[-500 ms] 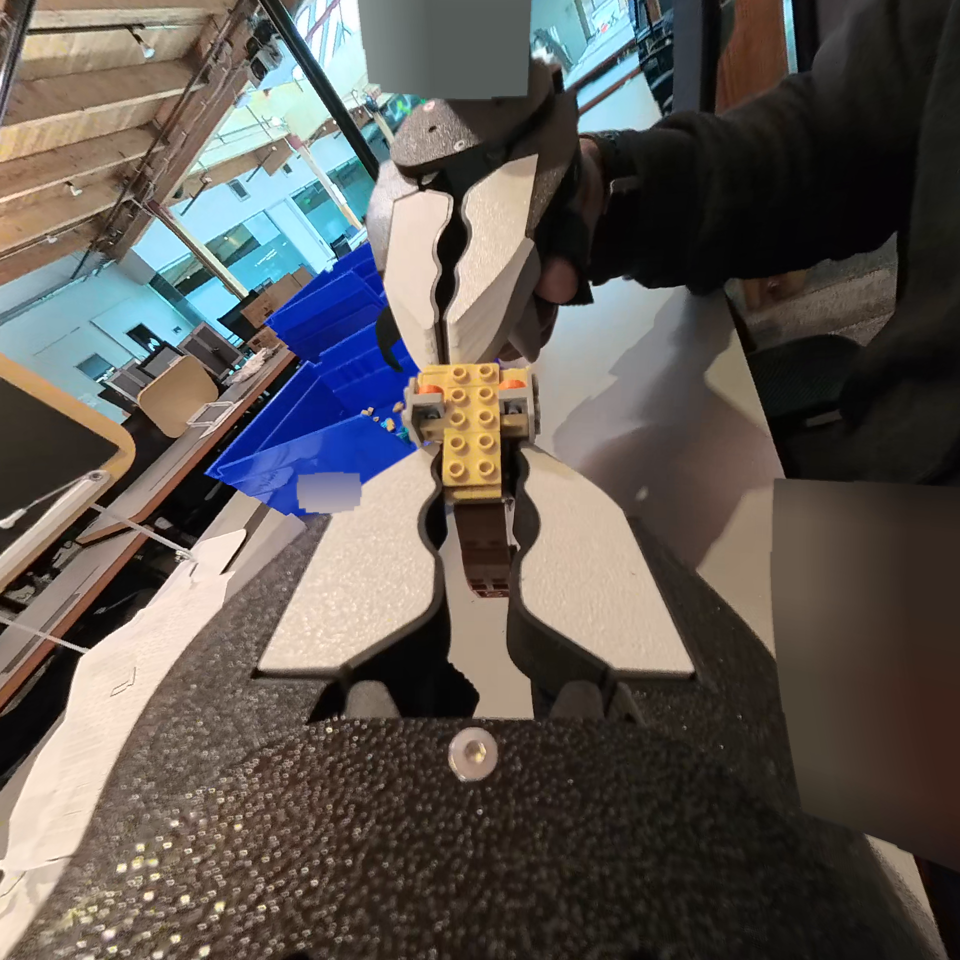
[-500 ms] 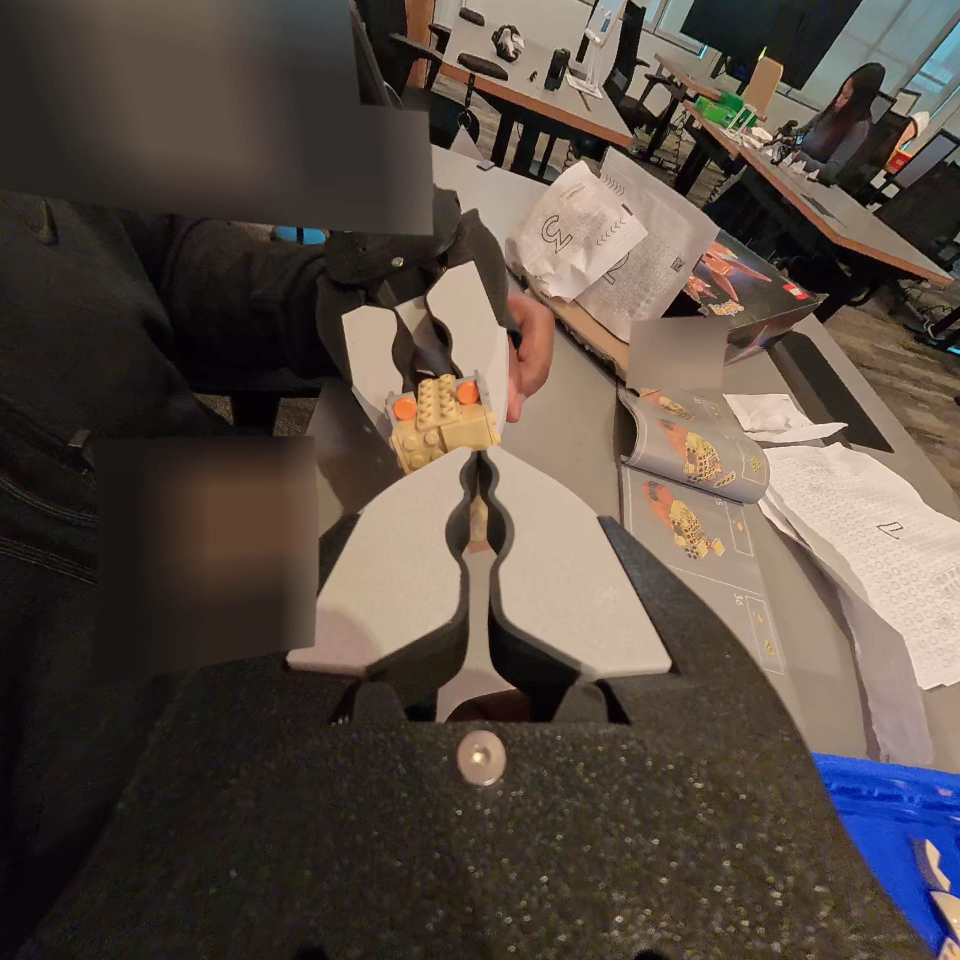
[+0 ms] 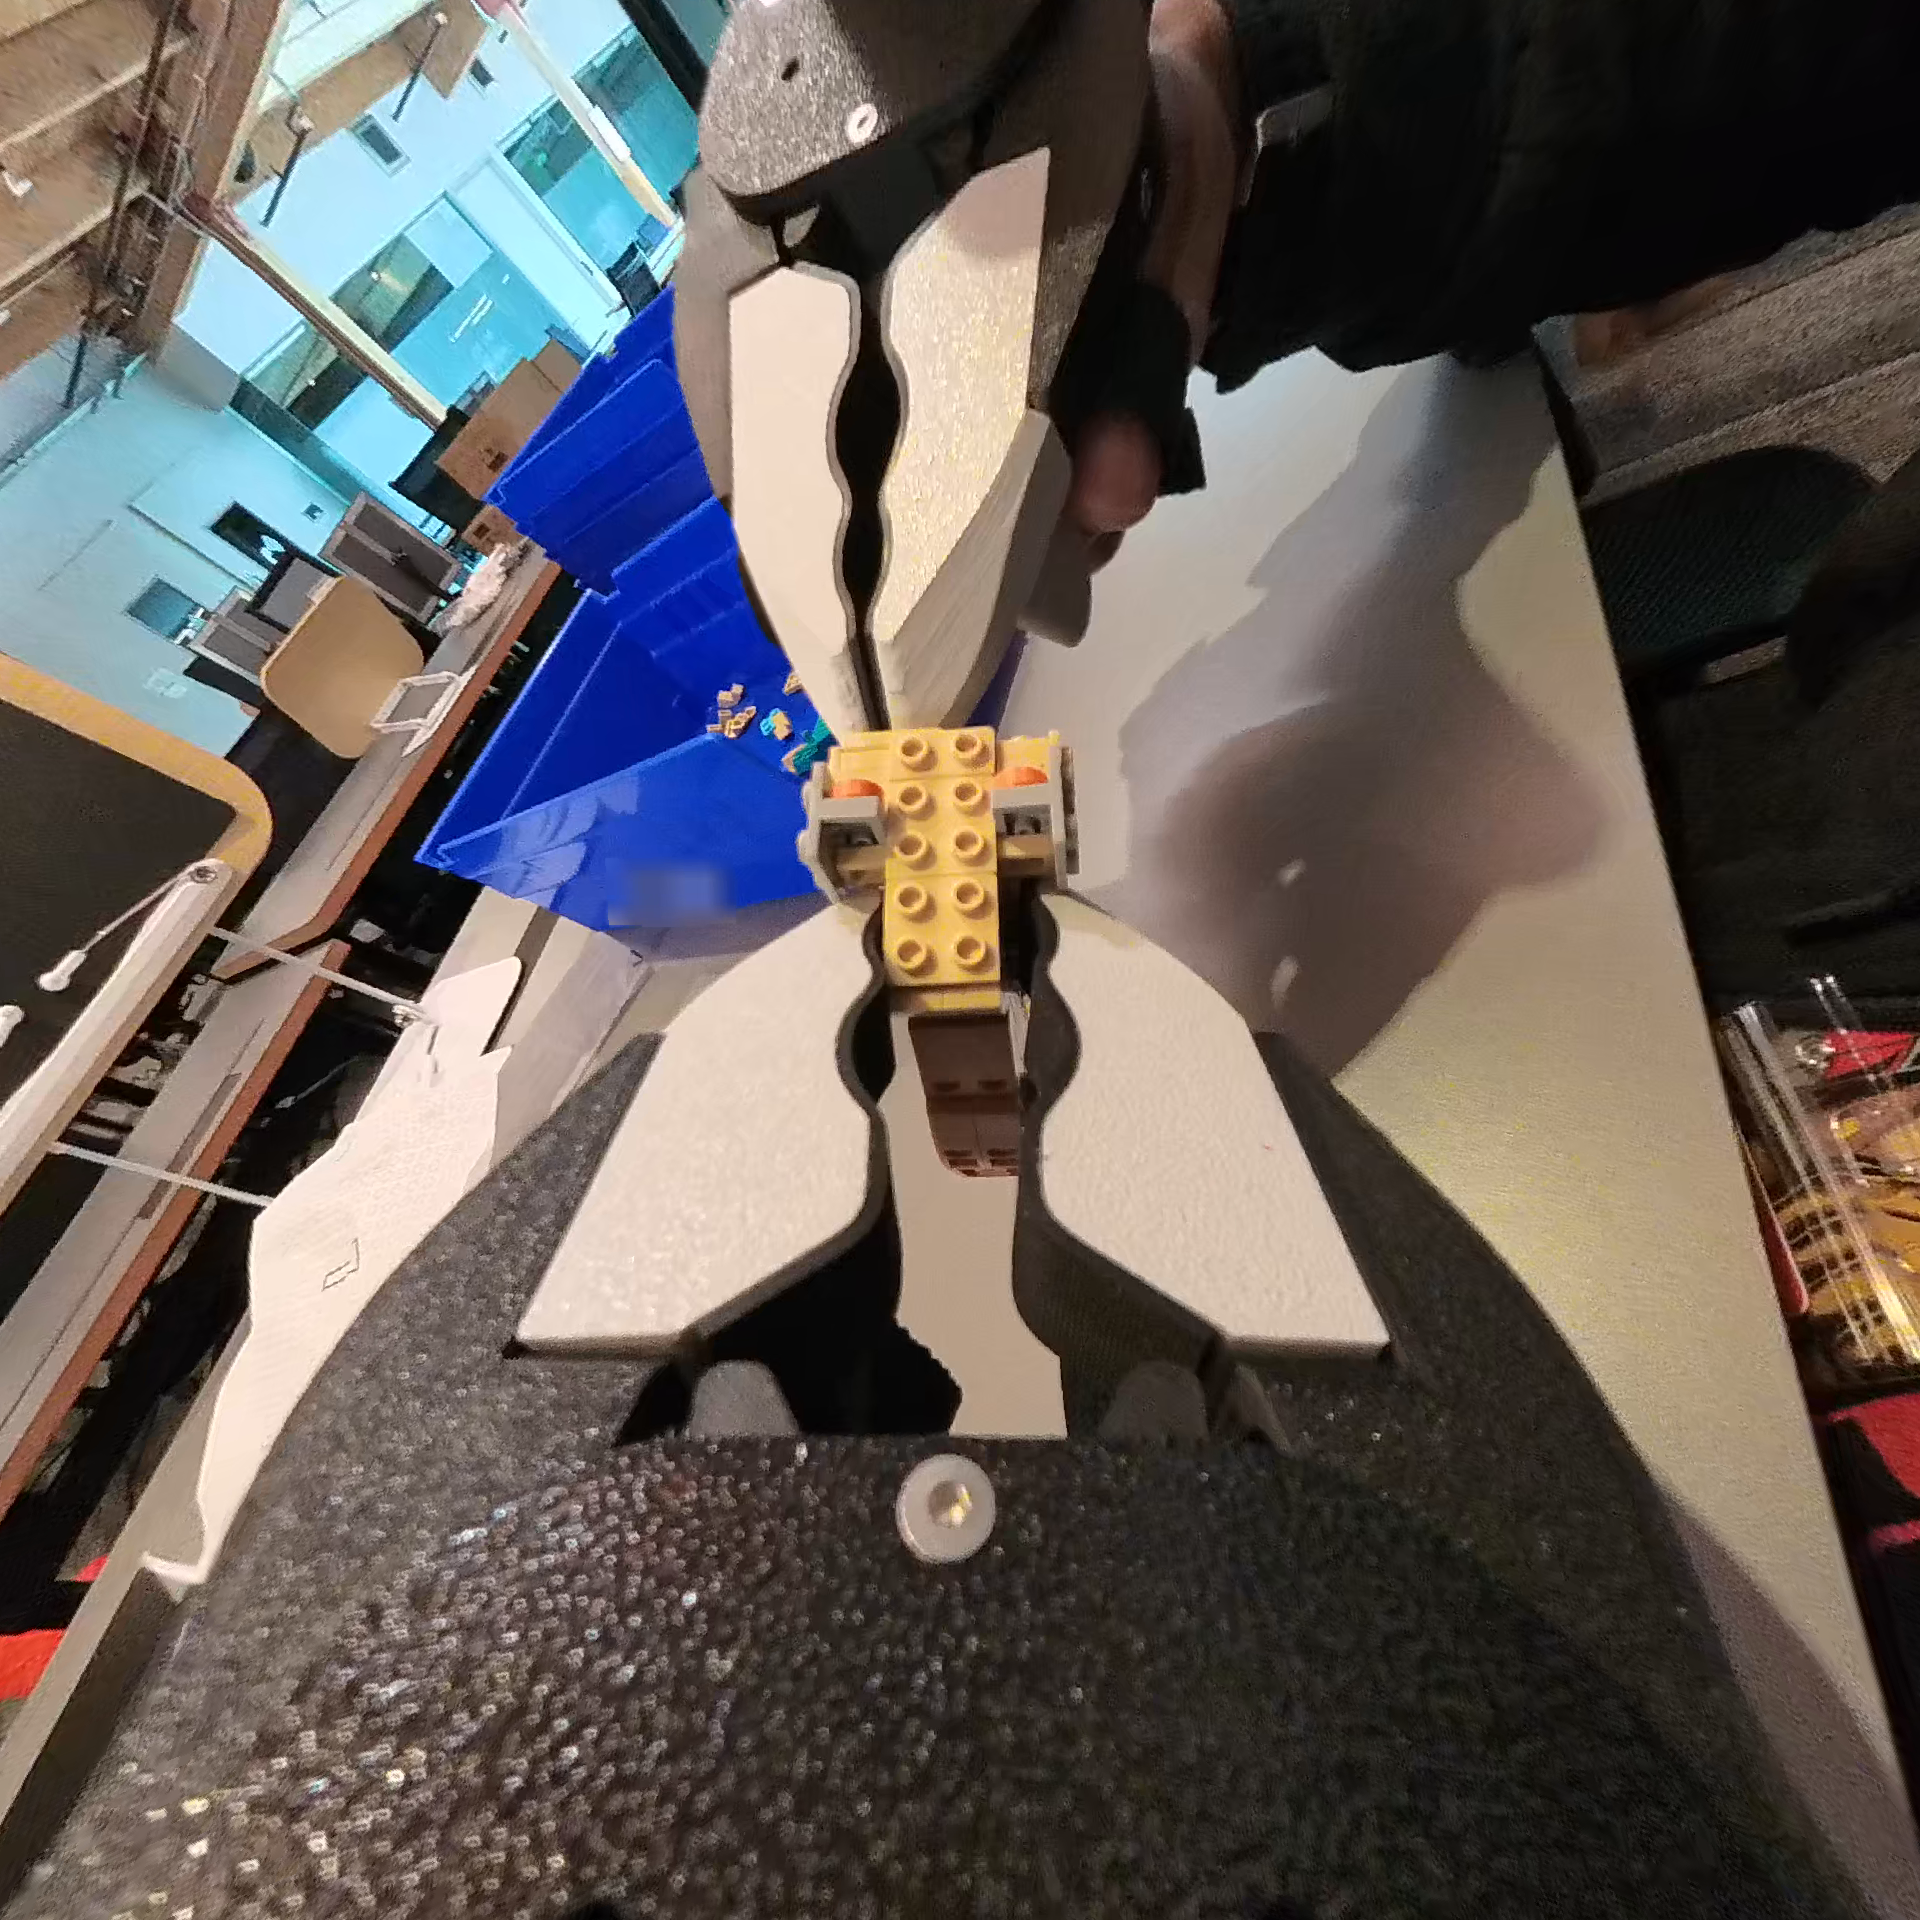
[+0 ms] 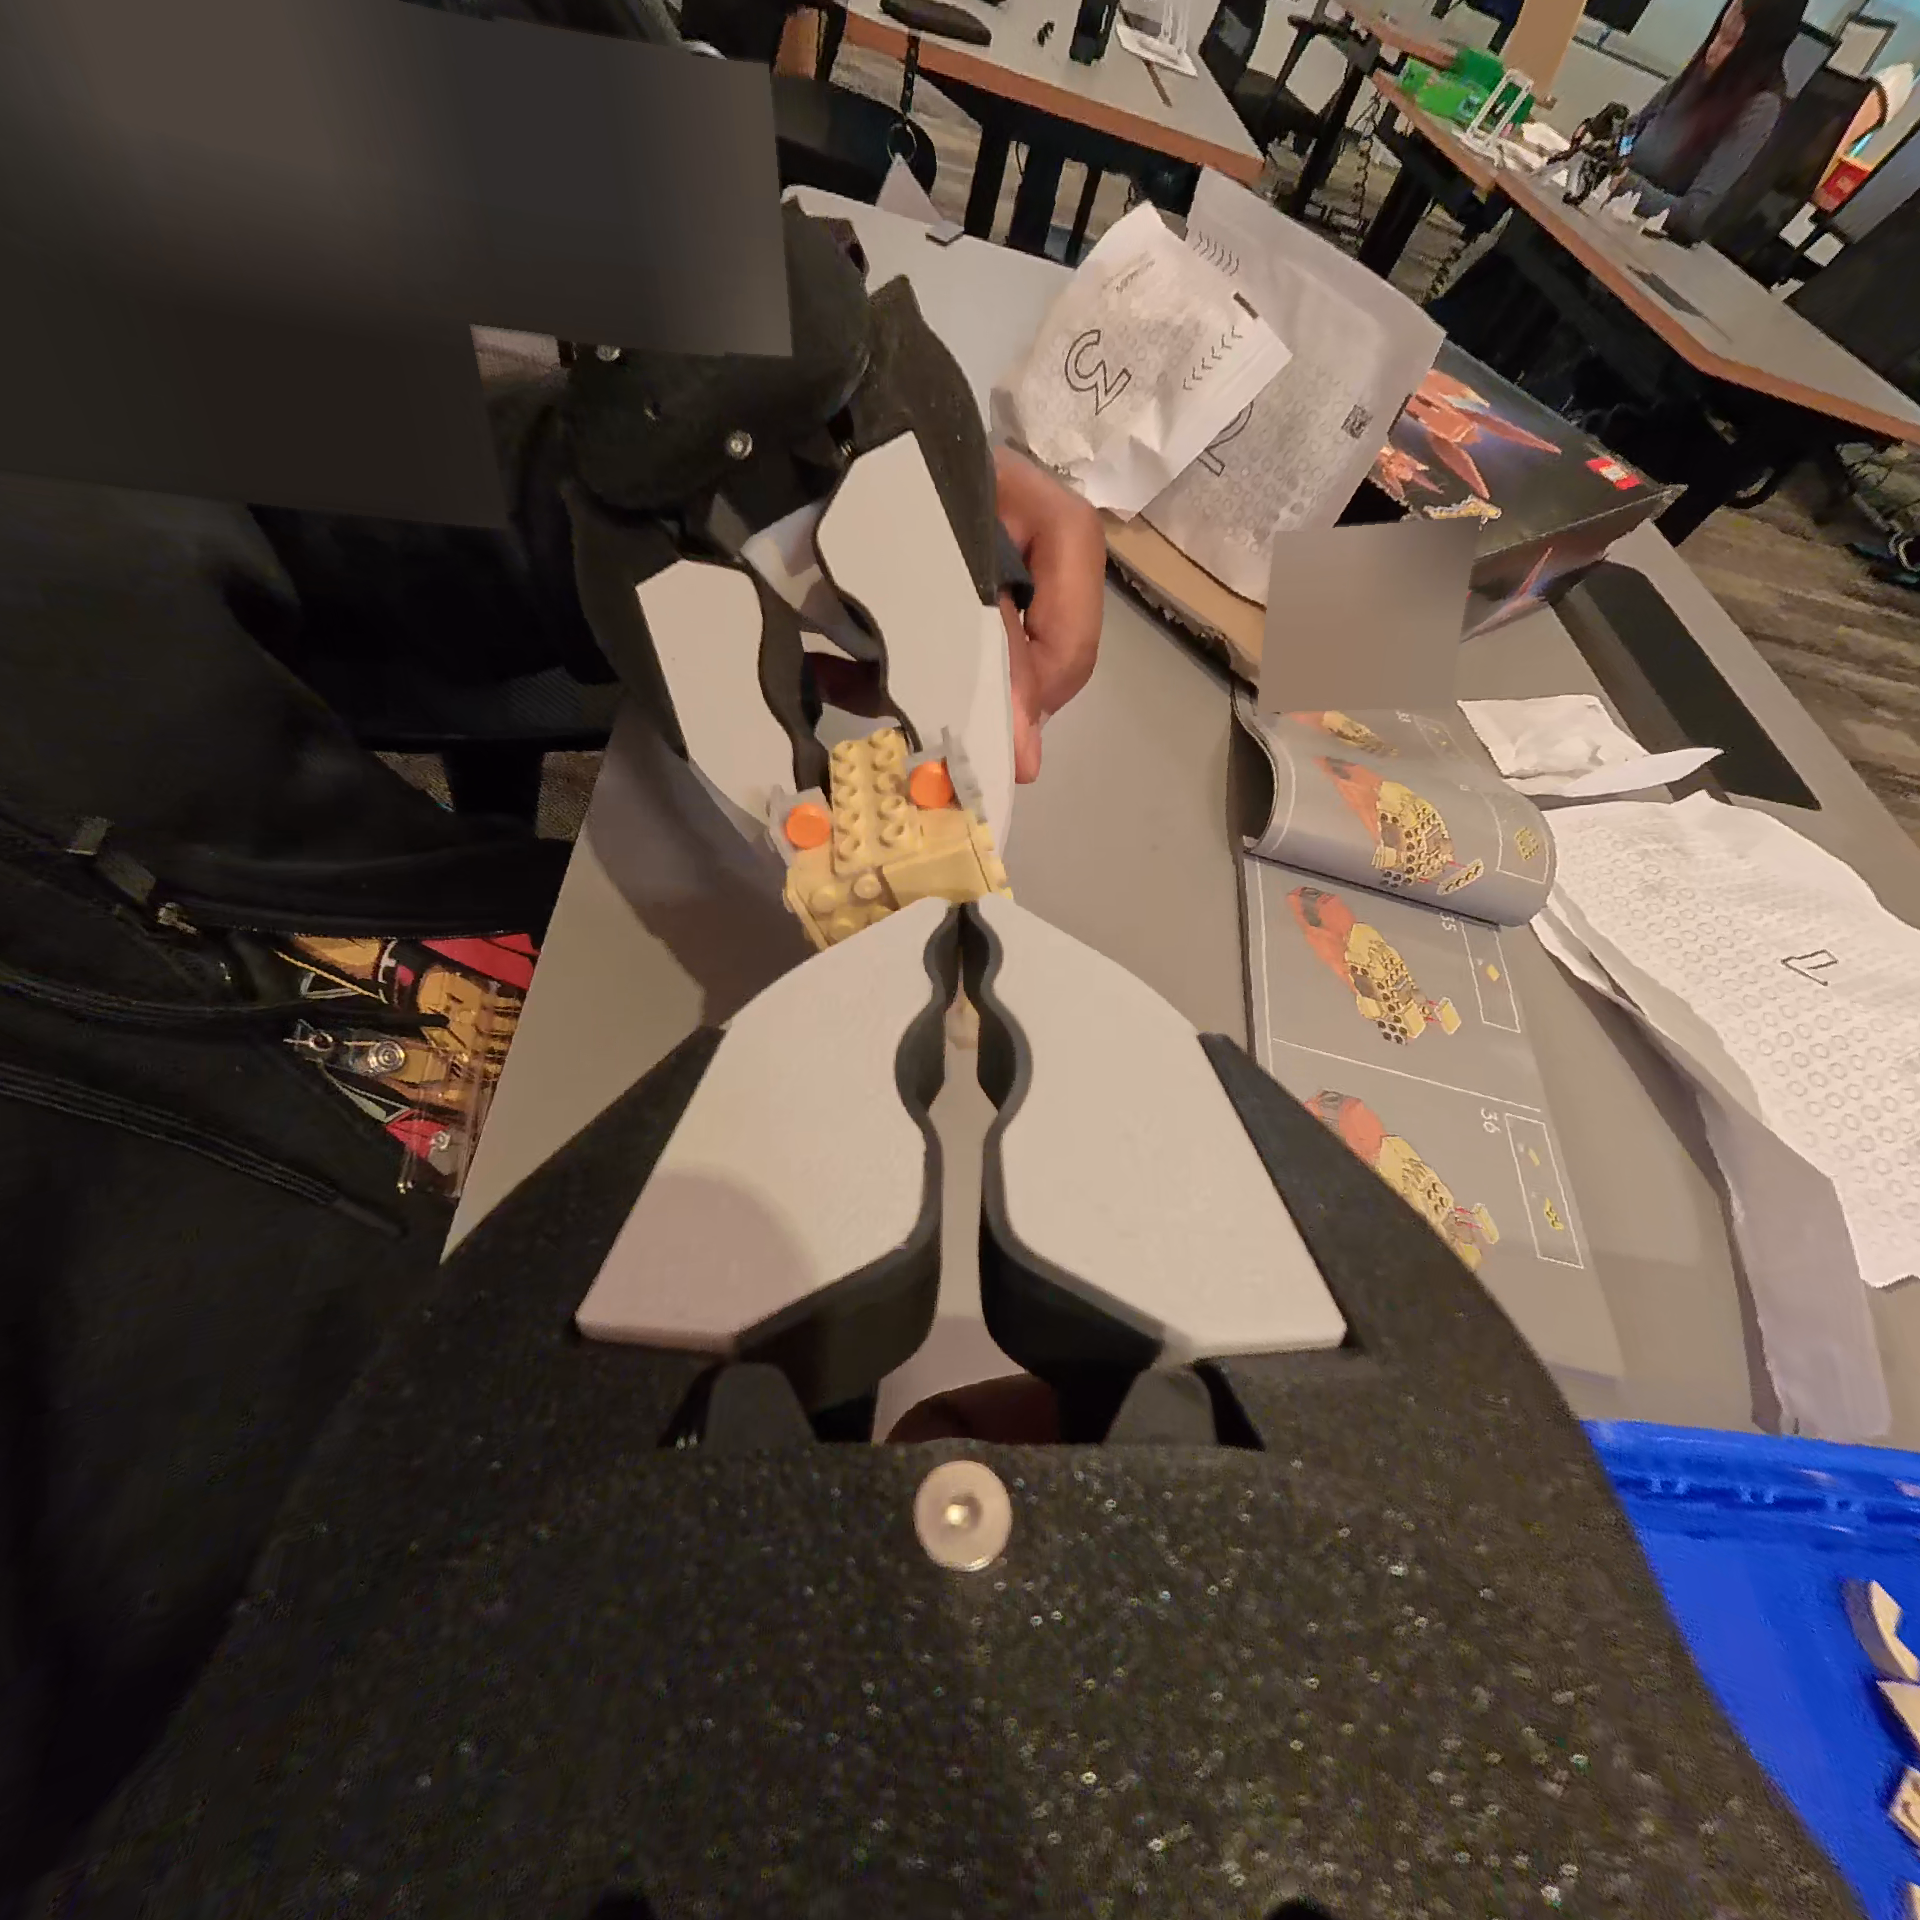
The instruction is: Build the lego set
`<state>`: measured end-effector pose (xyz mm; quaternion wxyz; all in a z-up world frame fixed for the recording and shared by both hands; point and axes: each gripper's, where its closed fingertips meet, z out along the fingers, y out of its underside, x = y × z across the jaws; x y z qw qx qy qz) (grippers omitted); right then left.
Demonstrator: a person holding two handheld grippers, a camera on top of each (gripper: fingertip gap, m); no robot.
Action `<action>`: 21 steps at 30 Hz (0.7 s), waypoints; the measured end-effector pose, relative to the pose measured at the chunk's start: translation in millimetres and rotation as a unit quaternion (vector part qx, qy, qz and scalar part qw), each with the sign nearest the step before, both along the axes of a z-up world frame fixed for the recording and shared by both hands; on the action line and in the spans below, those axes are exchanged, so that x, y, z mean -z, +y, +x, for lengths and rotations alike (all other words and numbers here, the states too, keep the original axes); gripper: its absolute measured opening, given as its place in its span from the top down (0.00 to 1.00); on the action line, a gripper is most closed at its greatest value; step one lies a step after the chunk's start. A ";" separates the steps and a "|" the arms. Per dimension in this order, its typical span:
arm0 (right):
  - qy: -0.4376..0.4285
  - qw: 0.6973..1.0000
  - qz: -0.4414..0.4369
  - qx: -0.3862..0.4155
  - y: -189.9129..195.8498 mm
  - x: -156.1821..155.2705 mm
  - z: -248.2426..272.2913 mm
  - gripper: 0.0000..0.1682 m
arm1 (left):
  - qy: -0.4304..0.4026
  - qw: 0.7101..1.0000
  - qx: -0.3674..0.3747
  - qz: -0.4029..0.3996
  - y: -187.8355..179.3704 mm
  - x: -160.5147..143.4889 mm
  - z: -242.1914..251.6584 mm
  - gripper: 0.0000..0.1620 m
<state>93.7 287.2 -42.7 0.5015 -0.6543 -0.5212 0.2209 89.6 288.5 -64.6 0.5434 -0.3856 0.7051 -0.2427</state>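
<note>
Nearing cam vs before: right tool (image 3: 878, 717), build (image 3: 940, 862)

Print on bags (image 4: 1143, 353), booklet (image 4: 1392, 997) pgs, box (image 4: 1507, 457).

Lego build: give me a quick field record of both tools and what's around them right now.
left tool: shut on the lego build, gripping its brown lower part
right tool: shut on a small tan piece, tips against the build's far end
build: tan, studded top, two orange round pieces, held above the table
manual: open on the table, right of the tools
blue bin: holds loose pieces
</note>
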 end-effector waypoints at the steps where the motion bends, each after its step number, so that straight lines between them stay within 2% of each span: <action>1: 0.006 1.000 0.001 -0.001 0.3 0.5 0.0 1.00 | -0.001 1.000 0.004 -0.004 0.1 0.9 -0.2 0.87; 9: 0.030 0.999 0.033 0.000 0.2 -1.6 3.6 1.00 | -0.006 1.000 0.011 -0.013 3.7 7.6 0.9 0.87; 21: 0.062 0.998 -0.002 -0.016 -4.6 2.2 -0.8 1.00 | 0.010 1.000 0.013 0.007 0.4 9.5 0.7 0.87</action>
